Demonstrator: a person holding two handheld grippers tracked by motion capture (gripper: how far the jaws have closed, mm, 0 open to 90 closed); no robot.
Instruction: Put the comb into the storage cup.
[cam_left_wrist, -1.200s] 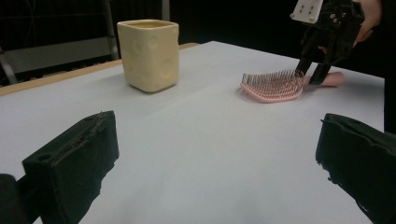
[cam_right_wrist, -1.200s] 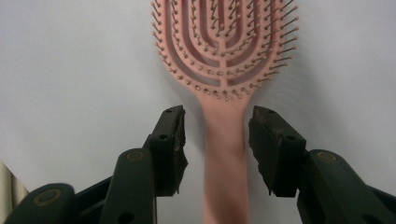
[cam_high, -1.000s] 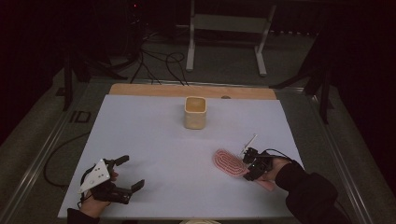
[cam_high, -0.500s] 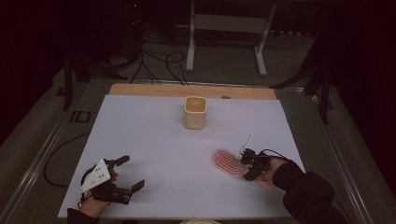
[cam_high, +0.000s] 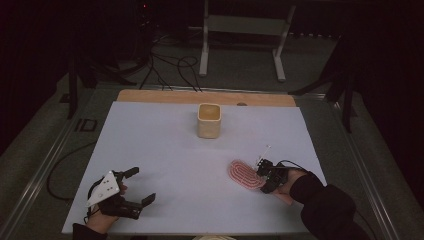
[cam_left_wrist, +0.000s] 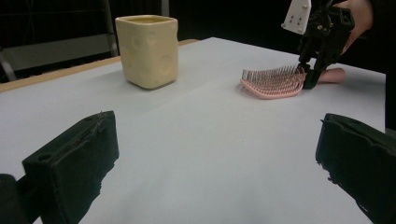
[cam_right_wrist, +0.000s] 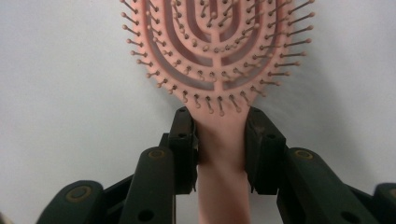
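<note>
A pink hairbrush (cam_high: 244, 174) lies bristles up on the white table at the front right. In the right gripper view its oval head (cam_right_wrist: 217, 42) points away from me. My right gripper (cam_high: 261, 176) has just been closing its jaws, and their pads now press on both sides of the handle's neck (cam_right_wrist: 219, 144). The left gripper view shows the right gripper (cam_left_wrist: 310, 70) coming down on the brush (cam_left_wrist: 273, 84). My left gripper (cam_high: 141, 185) rests at the front left, open with nothing between its jaws (cam_left_wrist: 219, 158).
A cream cup with dimpled sides (cam_high: 208, 121) stands upright at the back middle of the table (cam_high: 165, 150), also seen in the left gripper view (cam_left_wrist: 147, 51). A wooden strip (cam_high: 150, 96) runs along the far edge. Cables and a metal stand lie on the floor beyond.
The right gripper's jaws have drawn in onto the brush handle, and the hand has barely shifted. The left gripper has stayed where it was.
</note>
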